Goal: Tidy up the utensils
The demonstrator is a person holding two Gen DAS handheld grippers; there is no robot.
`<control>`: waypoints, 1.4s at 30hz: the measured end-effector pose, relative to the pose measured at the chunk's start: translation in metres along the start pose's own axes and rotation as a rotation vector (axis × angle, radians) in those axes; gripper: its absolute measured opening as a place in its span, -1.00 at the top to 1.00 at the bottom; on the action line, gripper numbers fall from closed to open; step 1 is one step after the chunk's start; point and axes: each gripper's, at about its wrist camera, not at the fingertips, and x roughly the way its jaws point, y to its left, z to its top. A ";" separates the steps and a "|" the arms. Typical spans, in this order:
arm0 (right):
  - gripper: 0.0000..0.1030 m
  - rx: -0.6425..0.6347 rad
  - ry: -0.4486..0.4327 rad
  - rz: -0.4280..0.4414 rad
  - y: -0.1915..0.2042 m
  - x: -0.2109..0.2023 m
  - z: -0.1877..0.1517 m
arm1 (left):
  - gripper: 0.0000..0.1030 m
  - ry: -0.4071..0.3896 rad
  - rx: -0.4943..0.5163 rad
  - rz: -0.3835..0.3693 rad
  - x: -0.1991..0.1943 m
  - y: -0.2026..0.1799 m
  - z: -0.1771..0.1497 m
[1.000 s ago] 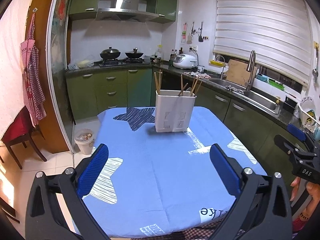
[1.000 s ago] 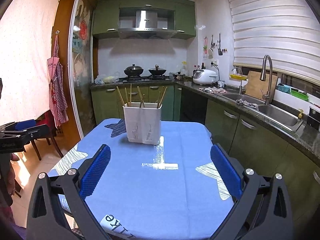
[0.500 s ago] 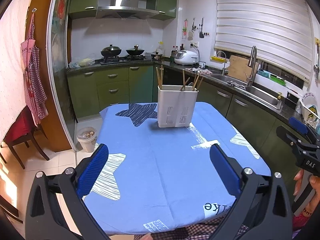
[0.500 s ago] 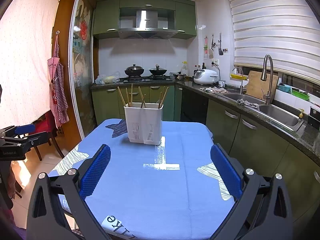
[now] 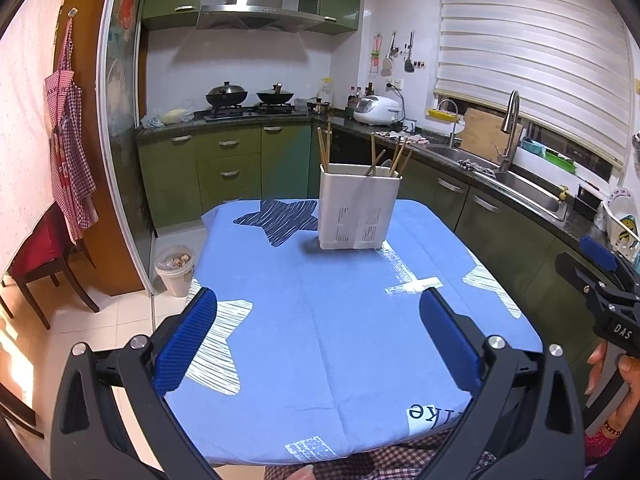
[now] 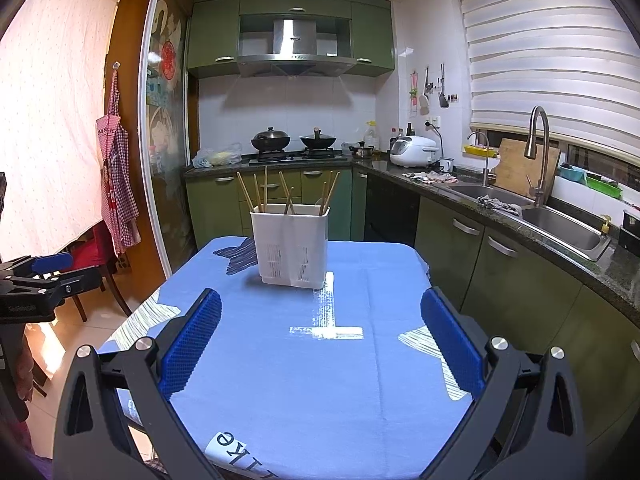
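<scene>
Left gripper (image 5: 318, 332) and right gripper (image 6: 320, 334), blue pads spread wide and empty, hover over the near blue tablecloth (image 5: 320, 340). Wooden chopsticks (image 6: 286, 196) stand in a far white slotted holder (image 6: 291, 250); approach from above, pinching one stick.

One white utensil holder (image 6: 291, 251) stands on one table covered by a blue cloth (image 6: 320, 380), holding seven wooden chopsticks (image 6: 264, 190) as counted from the right wrist view — three at left, two in the middle, two at right. Two pots (image 6: 270, 138) sit on the stove — two grippers, left gripper (image 5: 318, 334) and right gripper (image 6: 320, 336).
</scene>
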 end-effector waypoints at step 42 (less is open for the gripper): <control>-0.91 0.002 0.010 0.008 0.006 0.007 -0.006 | -0.88 0.035 -0.001 0.002 0.009 -0.001 -0.002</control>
